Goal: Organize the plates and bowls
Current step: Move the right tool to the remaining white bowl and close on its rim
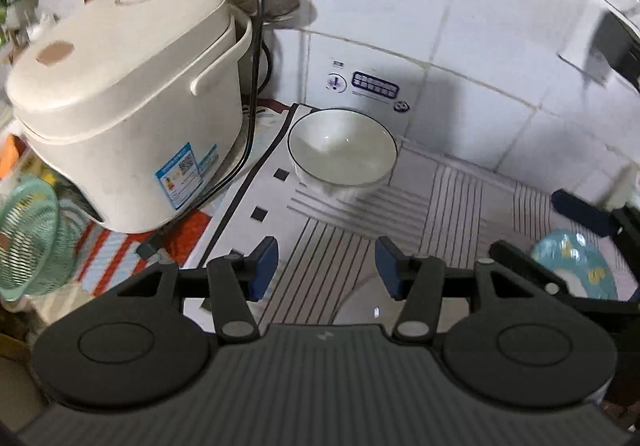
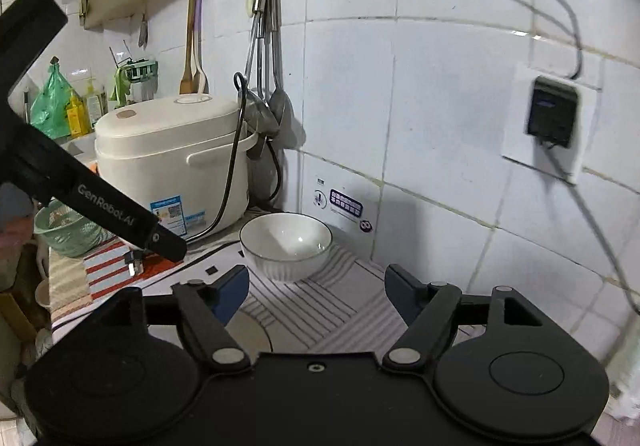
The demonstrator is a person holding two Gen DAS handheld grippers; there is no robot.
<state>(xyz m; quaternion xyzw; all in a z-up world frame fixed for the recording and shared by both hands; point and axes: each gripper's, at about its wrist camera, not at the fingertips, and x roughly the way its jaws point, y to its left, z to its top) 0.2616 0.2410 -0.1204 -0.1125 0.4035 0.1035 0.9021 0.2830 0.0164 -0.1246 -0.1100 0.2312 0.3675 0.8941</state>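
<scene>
The white ribbed ceramic bowl (image 1: 342,150) sat upper-centre, straight ahead of both empty, parted grippers: left gripper (image 1: 326,268), right gripper (image 2: 316,292).

The surface (image 1: 460,206) wears a striped mat; on it a white bowl (image 1: 342,150) stands upright near the tiled corner, a cream rice cooker (image 1: 128,118) beside it.

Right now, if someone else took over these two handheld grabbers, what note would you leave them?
Left gripper: open, empty.
Right gripper: open, empty.
White bowl: upright on the striped mat, near the tiled corner, beside the rice cooker. Neither gripper touches it.
Blue plate: at the right edge of the left camera's view, partly hidden.
Done: bowl appears set down.
Left: probably the blue plate.
</scene>
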